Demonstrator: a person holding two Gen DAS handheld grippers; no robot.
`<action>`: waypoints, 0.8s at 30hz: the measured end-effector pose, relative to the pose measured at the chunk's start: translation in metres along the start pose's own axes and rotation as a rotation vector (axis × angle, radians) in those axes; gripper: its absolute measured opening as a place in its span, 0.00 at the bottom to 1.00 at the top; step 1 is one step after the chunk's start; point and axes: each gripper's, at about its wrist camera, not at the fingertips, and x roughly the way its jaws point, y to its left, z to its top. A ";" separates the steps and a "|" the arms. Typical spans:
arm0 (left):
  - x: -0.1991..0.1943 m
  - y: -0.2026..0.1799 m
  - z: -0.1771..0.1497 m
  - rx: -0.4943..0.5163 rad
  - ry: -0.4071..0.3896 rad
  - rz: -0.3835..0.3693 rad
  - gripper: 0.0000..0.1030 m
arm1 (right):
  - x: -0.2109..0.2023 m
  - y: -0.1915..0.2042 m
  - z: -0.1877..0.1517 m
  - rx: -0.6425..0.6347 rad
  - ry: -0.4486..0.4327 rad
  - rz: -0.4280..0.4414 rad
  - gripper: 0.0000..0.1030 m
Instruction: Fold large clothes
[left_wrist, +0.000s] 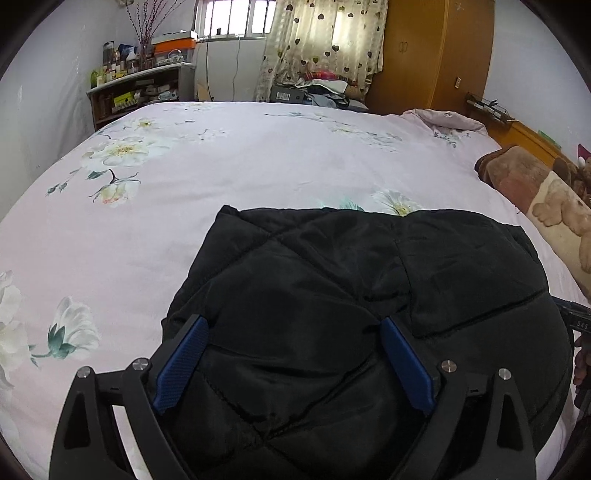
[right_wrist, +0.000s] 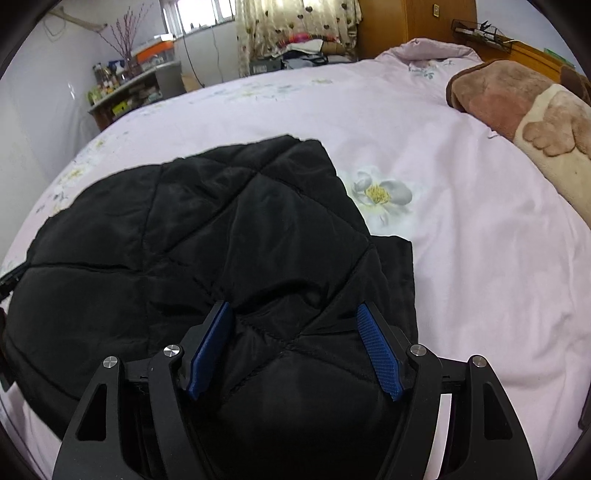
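Note:
A black quilted jacket (left_wrist: 351, 288) lies folded into a compact bundle on the pink floral bedspread (left_wrist: 221, 166); it also shows in the right wrist view (right_wrist: 207, 229). My left gripper (left_wrist: 293, 323) is open, its blue pads (left_wrist: 181, 369) spread over the jacket's near left part. My right gripper (right_wrist: 295, 308) is open too, its blue pads (right_wrist: 378, 354) straddling the jacket's near right part. Neither gripper pinches the fabric.
A brown and cream plush blanket (right_wrist: 517, 107) lies along the bed's right side. A crumpled pink quilt (right_wrist: 424, 51) sits at the far right corner. A cluttered shelf (left_wrist: 140, 88), a curtained window and a wooden wardrobe (left_wrist: 436, 51) stand beyond the bed.

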 end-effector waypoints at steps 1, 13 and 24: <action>0.001 -0.001 0.002 0.008 0.009 0.006 0.93 | 0.002 0.001 0.002 -0.005 0.007 -0.007 0.68; -0.042 -0.070 0.004 0.070 -0.027 -0.125 0.88 | -0.058 0.066 0.003 -0.085 -0.075 0.065 0.64; 0.020 -0.092 -0.004 0.071 0.069 -0.074 0.91 | 0.004 0.089 -0.004 -0.138 0.049 0.029 0.64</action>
